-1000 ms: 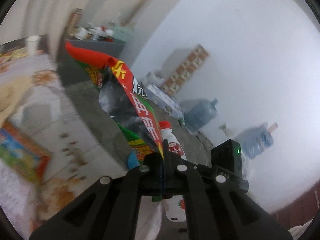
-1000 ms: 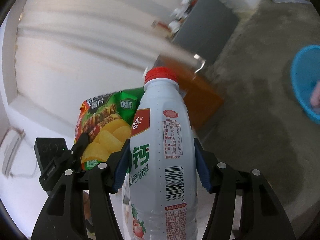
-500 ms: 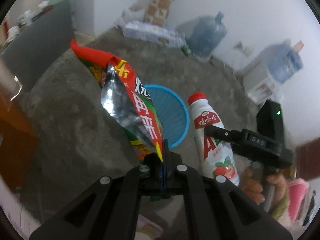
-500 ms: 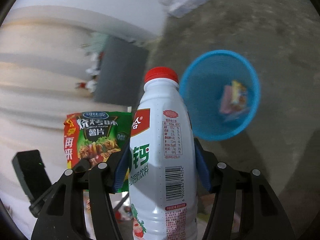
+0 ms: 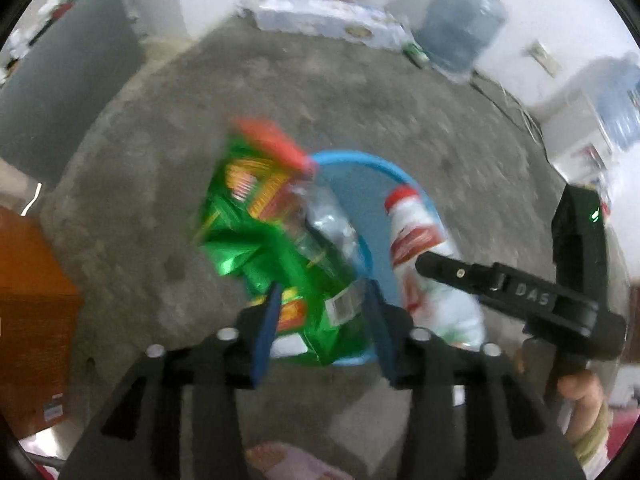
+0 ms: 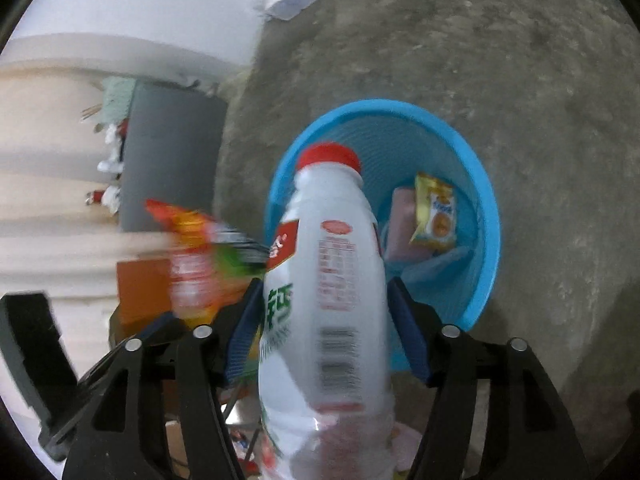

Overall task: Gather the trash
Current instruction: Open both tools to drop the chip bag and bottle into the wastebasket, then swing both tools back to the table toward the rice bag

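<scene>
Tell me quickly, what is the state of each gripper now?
Left gripper: open, jaws just opening, chip bag between them.
Right gripper: open, jaws just opening, white bottle between them.

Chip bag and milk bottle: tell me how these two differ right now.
The chip bag is a crumpled green-and-red foil packet; the milk bottle is a rigid white container with a red cap. The bag lies between the left gripper's jaws, the bottle between the right gripper's. Both are over the blue basket.
</scene>
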`<state>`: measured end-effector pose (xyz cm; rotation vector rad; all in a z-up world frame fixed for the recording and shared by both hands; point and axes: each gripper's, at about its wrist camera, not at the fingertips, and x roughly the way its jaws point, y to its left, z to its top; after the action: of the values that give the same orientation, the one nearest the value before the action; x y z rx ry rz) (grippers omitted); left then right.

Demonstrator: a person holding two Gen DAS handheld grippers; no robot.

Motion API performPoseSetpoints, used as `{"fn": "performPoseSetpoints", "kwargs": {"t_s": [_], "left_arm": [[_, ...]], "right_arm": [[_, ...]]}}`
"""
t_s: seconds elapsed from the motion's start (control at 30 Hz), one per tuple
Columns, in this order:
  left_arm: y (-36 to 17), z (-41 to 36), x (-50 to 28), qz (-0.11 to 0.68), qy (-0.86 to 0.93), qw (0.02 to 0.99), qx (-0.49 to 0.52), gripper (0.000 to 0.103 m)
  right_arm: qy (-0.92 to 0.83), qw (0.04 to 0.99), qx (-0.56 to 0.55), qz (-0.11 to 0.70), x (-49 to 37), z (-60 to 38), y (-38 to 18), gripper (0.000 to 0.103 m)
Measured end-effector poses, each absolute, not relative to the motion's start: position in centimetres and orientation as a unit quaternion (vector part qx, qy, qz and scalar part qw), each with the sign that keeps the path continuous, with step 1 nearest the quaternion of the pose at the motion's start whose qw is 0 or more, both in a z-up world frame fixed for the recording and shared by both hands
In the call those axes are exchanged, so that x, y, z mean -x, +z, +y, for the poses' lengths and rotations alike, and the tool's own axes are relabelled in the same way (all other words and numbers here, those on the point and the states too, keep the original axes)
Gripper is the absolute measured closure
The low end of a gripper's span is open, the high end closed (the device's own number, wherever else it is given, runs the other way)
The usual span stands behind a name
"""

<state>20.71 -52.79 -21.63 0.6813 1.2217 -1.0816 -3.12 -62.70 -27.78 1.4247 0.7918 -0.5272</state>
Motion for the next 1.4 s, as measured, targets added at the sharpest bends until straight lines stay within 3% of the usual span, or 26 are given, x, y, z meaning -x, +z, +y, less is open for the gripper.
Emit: {"fn": "performPoseSetpoints", "kwargs": {"t_s": [0.37, 0.63, 1.0, 1.4], "left_arm": [[-18.5, -50.2, -22.1, 0.527, -0.474, 0.647, -0.282, 0.056], [-11.5, -44.9, -22.6, 0.508, -0.479, 0.667, -0.260, 0.053], [1.8, -24.5, -21.6, 0.429, -0.500, 0.732, -0.175, 0.036], [1.9, -1.9, -16.9, 0.406, -0.393, 0.824, -0.035, 0.029]], "right_arm": [[-0.242, 0.661, -0.627, 0.333, 4.7, -62.0, -27.0, 0.036], [-0.240, 0.682, -0.608, 0.329, 5.9, -60.0, -24.1, 0.035], [-0.180, 0.773, -0.522, 0.311, 7.1, -51.7, -13.1, 0.025], [-0.019, 0.806, -0.474, 0.353, 3.7, -39.2, -7.3, 0.019]]}}
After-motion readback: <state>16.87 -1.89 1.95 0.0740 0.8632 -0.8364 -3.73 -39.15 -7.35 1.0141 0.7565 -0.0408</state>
